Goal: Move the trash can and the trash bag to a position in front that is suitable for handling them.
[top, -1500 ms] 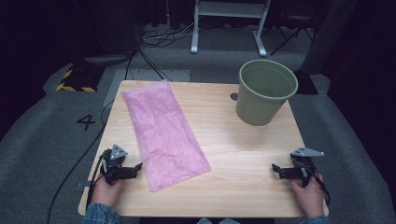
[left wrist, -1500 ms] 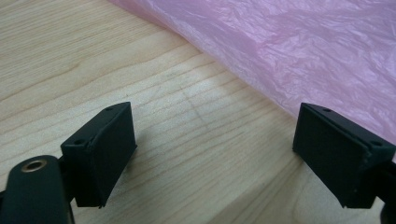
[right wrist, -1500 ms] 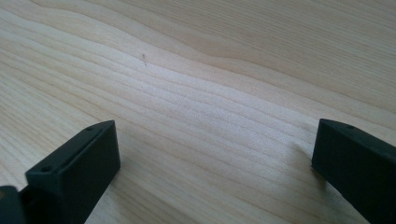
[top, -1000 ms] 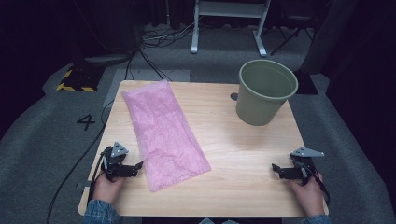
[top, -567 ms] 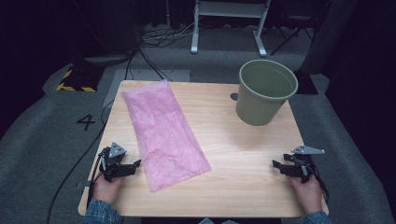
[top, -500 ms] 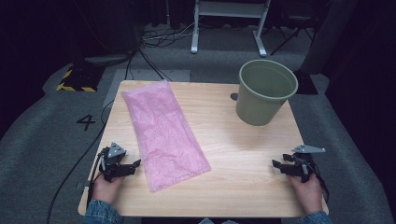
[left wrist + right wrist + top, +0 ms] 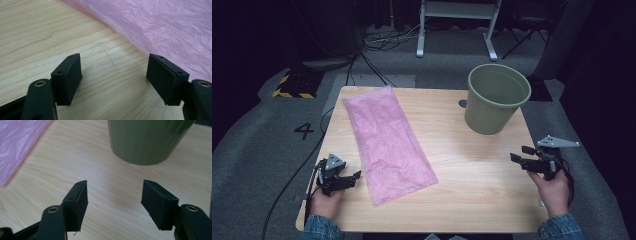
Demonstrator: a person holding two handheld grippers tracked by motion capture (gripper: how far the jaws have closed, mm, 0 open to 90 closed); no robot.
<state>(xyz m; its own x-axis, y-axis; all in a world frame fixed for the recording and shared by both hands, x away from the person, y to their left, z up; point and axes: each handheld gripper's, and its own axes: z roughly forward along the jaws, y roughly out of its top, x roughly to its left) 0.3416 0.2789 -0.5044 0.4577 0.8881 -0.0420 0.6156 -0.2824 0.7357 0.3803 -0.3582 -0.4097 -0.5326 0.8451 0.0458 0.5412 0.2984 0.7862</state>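
Pink bag [image 7: 387,142]: a crinkled plastic bag lies flat on the wooden table [image 7: 462,195], running from the far left corner toward the near middle. The high view gives its whole outline, while the left gripper view [image 7: 160,27] gives only its wrinkled near edge.

Green bin [image 7: 496,97]: stands upright at the far right of the table, well apart from the bag. The high view looks into its open mouth; the right gripper view [image 7: 147,140] shows only its lower wall and the base where it meets the wood.

Left gripper [image 7: 354,177]: held low at the near left corner, just beside the bag's near end, jaws pointing at it. In its own view [image 7: 113,77] the 2 black jaws stand apart over bare wood (the bag's edge runs past the right-hand jaw, but whether they touch is unclear). The jaws have just been closing a little, with nothing between them.

Right gripper [image 7: 519,154]: raised in the person's right hand near the right edge, on the near side of the bin, jaws pointing left across the table. Its own view [image 7: 113,200] shows the jaws spread with only wood between them; they too have just been closing, gripping nothing. A corner of the pink bag shows at that view's upper left.

Floor: grey carpet with a painted 4 [image 7: 305,131] left of the table, seen from the high view.
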